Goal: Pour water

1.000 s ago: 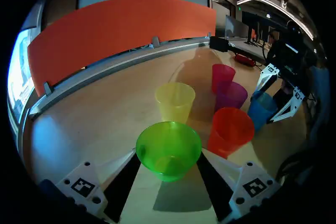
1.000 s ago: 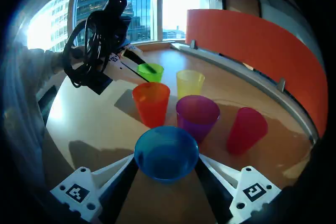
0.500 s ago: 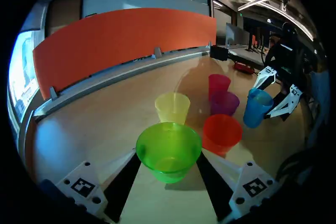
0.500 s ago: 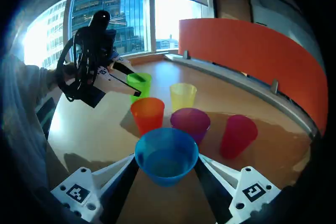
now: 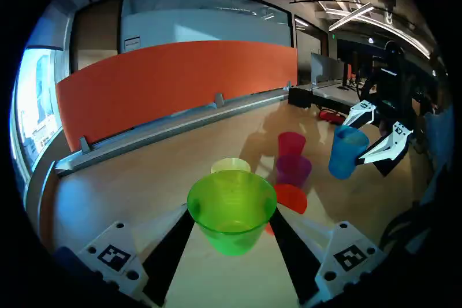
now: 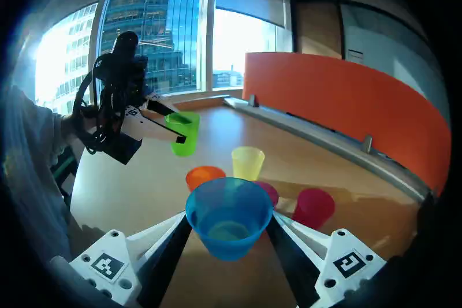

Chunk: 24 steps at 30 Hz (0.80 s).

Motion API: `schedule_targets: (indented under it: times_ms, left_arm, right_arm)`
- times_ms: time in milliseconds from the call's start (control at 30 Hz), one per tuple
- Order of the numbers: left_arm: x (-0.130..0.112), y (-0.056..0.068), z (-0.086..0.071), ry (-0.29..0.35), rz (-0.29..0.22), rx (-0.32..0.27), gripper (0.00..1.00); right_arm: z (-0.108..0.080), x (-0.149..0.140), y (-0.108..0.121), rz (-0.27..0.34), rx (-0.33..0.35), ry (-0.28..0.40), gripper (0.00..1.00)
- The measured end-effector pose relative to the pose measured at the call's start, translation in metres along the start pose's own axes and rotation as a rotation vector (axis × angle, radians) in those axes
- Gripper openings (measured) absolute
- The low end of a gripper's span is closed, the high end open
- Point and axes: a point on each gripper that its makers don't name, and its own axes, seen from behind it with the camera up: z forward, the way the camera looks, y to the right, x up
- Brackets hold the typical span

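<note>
My left gripper (image 5: 232, 228) is shut on a green cup (image 5: 232, 210), held upright above the table with a little liquid at its bottom. My right gripper (image 6: 229, 233) is shut on a blue cup (image 6: 229, 215), also lifted and holding some water. In the left gripper view the blue cup (image 5: 346, 151) hangs at the right in the right gripper (image 5: 369, 146). In the right gripper view the green cup (image 6: 183, 132) hangs at the left in the left gripper (image 6: 167, 129). Yellow (image 6: 248, 162), orange (image 6: 204, 177), purple (image 5: 292, 169) and pink (image 6: 313, 207) cups stand on the table below.
The wooden table (image 6: 144, 186) runs to a rail and an orange divider panel (image 5: 173, 82) along its far side. Tall windows (image 6: 167, 36) lie beyond the table's end. A sleeved arm (image 6: 34, 152) holds the left gripper. Desks and a monitor (image 5: 320, 54) stand further off.
Both grippers have risen with their cups: the green and blue cups left the table and now hang well above the other cups, which look smaller and lower.
</note>
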Motion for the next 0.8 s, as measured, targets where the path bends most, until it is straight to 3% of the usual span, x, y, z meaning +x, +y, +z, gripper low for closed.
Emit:
schedule_targets:
  times_ms: [400,800]
  left_arm:
    - [0.032,0.021,-0.028,0.103,-0.001,-0.008,0.86]
    - [0.055,0.033,-0.044,0.190,-0.025,-0.022,0.86]
  right_arm:
    - [-0.012,0.046,-0.008,-0.021,-0.023,0.125,0.90]
    - [-0.019,0.084,-0.008,-0.031,-0.036,0.220,0.90]
